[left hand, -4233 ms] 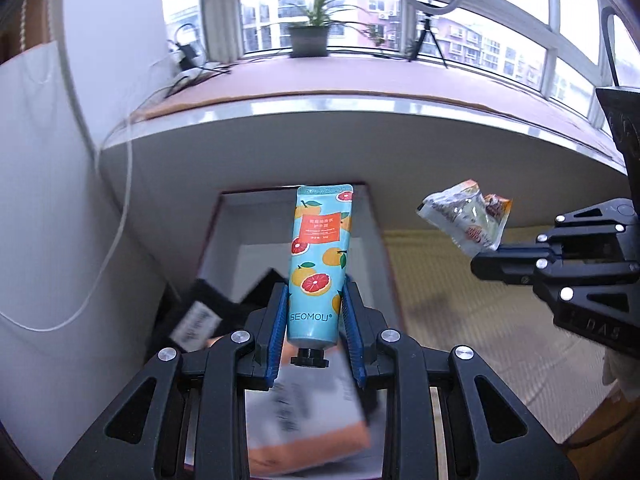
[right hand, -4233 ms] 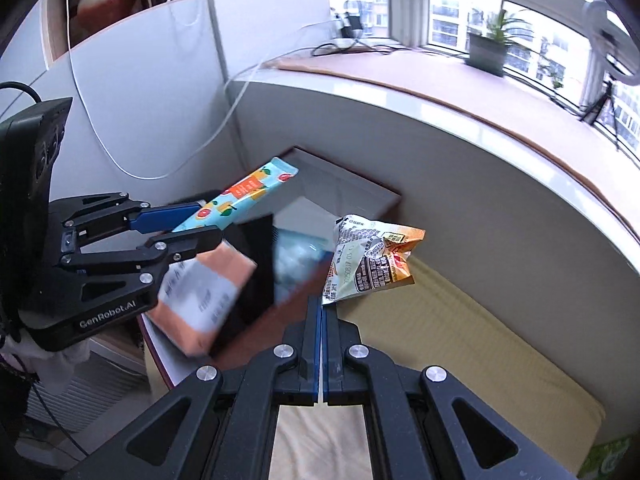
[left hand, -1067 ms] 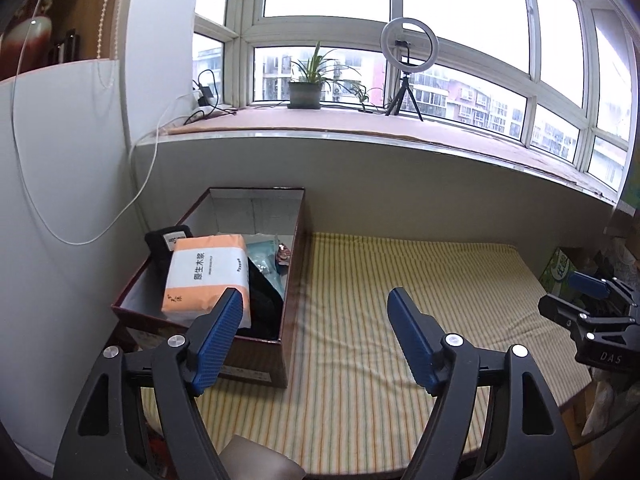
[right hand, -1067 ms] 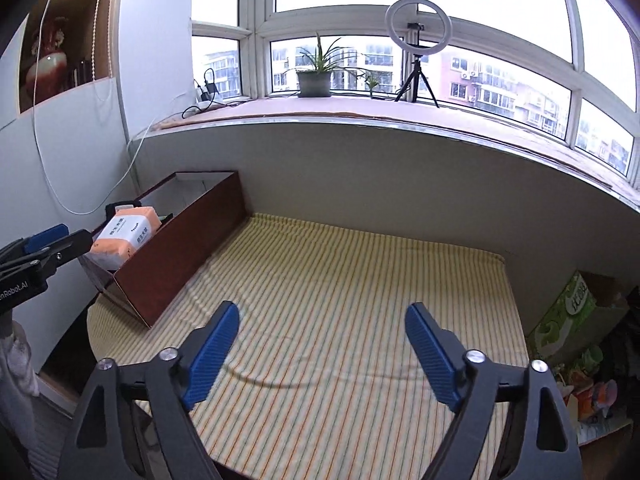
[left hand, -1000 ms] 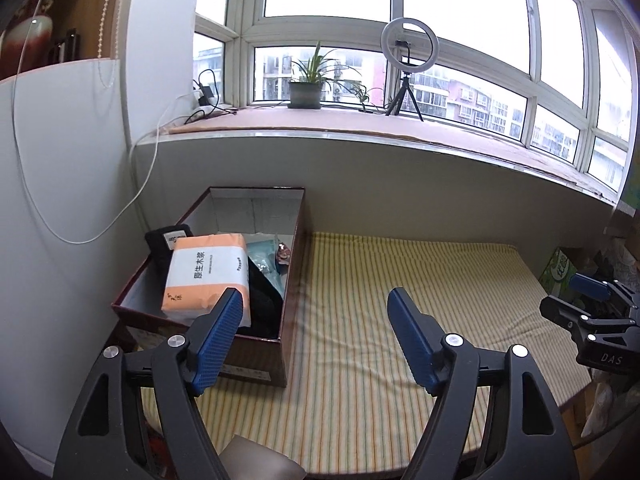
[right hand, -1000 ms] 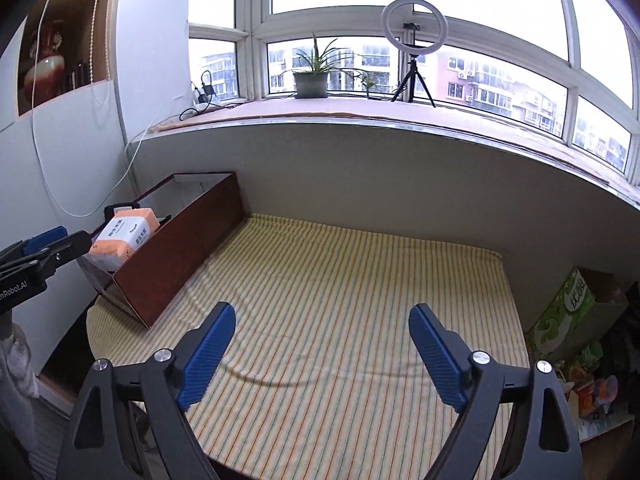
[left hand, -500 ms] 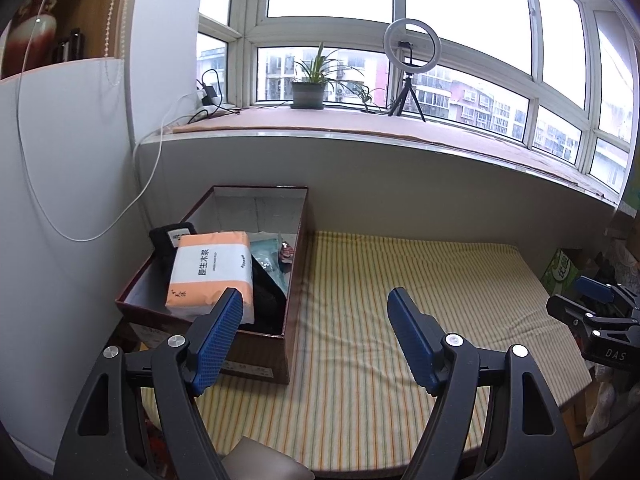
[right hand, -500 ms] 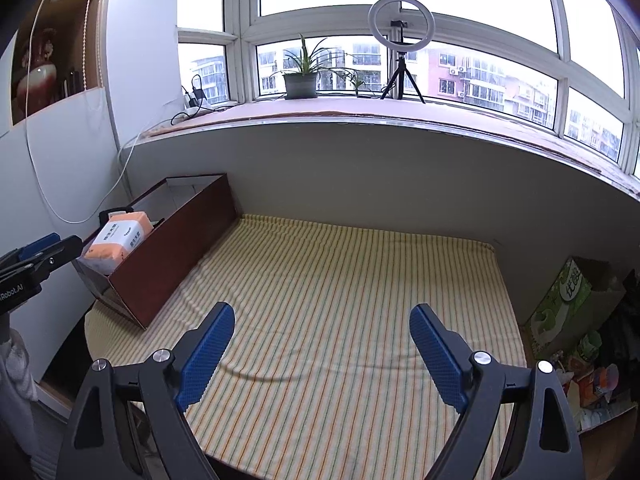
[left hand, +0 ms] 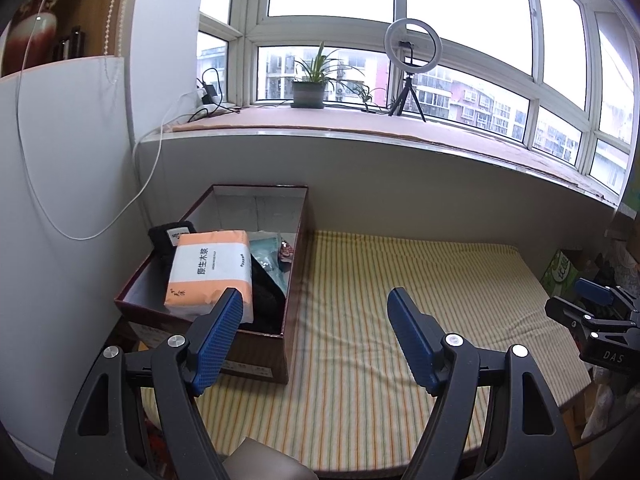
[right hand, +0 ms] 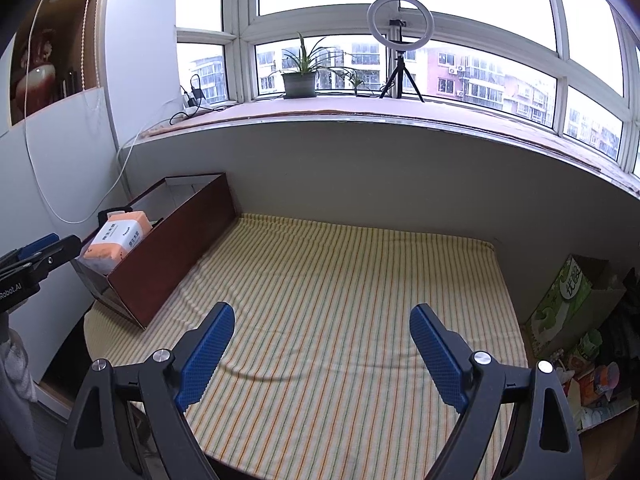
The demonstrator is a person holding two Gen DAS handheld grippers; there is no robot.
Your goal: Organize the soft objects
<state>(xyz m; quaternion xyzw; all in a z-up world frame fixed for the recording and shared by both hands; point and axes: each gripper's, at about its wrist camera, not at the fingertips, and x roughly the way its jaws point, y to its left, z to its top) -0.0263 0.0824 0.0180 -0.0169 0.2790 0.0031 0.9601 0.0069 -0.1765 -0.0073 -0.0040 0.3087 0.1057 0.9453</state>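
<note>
A dark red box (left hand: pixel 294 236) stands at the left end of the striped table cloth (left hand: pixel 400 300). In it lie an orange and white tissue pack (left hand: pixel 210 270), a black item (left hand: pixel 166 240), a teal tube (left hand: pixel 268 258) and a small snack packet (left hand: pixel 286 250). My left gripper (left hand: pixel 314 318) is open and empty, held back from the box's near right corner. My right gripper (right hand: pixel 322 330) is open and empty above the cloth's front part. The box (right hand: pixel 176 236) and tissue pack (right hand: pixel 118 244) also show in the right wrist view at far left.
A grey wall with a window sill (left hand: pixel 360 132) runs behind the table, bearing a potted plant (left hand: pixel 308 88) and a ring light (left hand: pixel 412 64). A green carton (right hand: pixel 568 300) and clutter sit off the table's right end. A white cable (left hand: pixel 48 208) hangs on the left wall.
About four seconds ago the left gripper held the tube and the right held the snack packet over the box; both now lie in the box. Both grippers are open and drawn back.
</note>
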